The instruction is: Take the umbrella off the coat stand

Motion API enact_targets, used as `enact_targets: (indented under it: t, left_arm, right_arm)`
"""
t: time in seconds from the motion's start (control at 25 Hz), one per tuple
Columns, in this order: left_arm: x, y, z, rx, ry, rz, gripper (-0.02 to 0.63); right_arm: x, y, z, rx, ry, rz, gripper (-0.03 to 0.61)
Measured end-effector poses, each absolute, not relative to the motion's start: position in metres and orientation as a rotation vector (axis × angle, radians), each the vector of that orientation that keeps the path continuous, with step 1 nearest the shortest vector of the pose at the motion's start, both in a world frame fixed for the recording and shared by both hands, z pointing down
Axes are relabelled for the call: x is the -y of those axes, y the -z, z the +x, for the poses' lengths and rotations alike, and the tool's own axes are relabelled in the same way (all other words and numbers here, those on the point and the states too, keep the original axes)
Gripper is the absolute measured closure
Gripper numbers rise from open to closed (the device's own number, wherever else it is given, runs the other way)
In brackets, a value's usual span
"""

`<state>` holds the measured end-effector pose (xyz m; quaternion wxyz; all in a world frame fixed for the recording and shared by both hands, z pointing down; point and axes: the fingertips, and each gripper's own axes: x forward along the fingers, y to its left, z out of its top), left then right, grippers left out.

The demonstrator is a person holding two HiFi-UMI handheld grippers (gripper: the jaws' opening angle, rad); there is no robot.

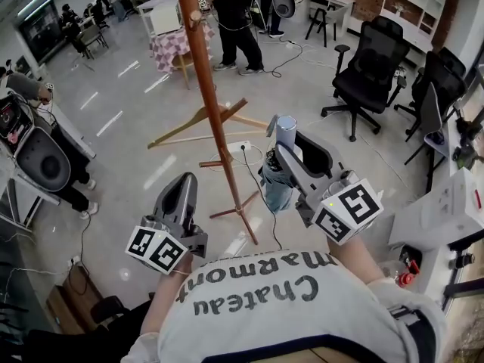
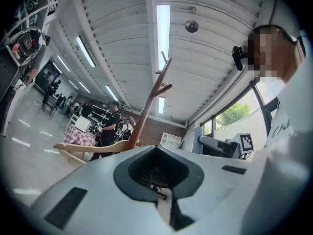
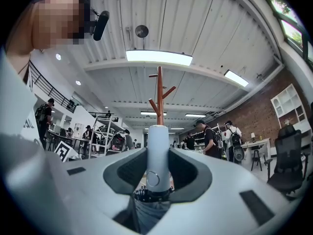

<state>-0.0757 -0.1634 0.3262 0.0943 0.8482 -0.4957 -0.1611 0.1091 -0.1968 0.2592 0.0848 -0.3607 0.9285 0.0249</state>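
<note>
The folded umbrella has a pale blue handle [image 1: 286, 131] and a grey-blue canopy [image 1: 277, 189] that hangs below it. My right gripper [image 1: 287, 153] is shut on the handle, which stands upright between the jaws, handle [image 3: 158, 148] in right gripper [image 3: 157, 177]. The umbrella hangs free, to the right of the wooden coat stand [image 1: 206, 82] and apart from it. Beyond the handle the coat stand [image 3: 159, 94] shows its top pegs. My left gripper [image 1: 181, 191] is low at the left with its jaws together and nothing in them. From the left gripper [image 2: 157, 173] the coat stand [image 2: 149, 106] leans across the ceiling.
The stand's crossed wooden feet [image 1: 193, 131] spread over the floor, with a black cable [image 1: 257, 184] running past. Black office chairs [image 1: 370, 70] stand at the right, a white case [image 1: 446, 206] nearer. People [image 1: 234, 21] and a checked-cloth table [image 1: 172, 48] are farther off.
</note>
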Motion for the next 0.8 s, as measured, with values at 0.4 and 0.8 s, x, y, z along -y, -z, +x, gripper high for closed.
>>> enact_targets:
  t: [0.4,0.8]
  left_arm:
    - [0.152,-0.353,-0.070,1.508,0.457,2.442,0.591]
    - [0.143,-0.353,-0.070,1.536,0.455,2.443,0.591]
  right_arm:
    - [0.196,-0.280,0.115,-2.809,-0.053,-1.058,0.430]
    - [0.193,-0.294,0.116,-2.827,-0.024,-1.045,0.430]
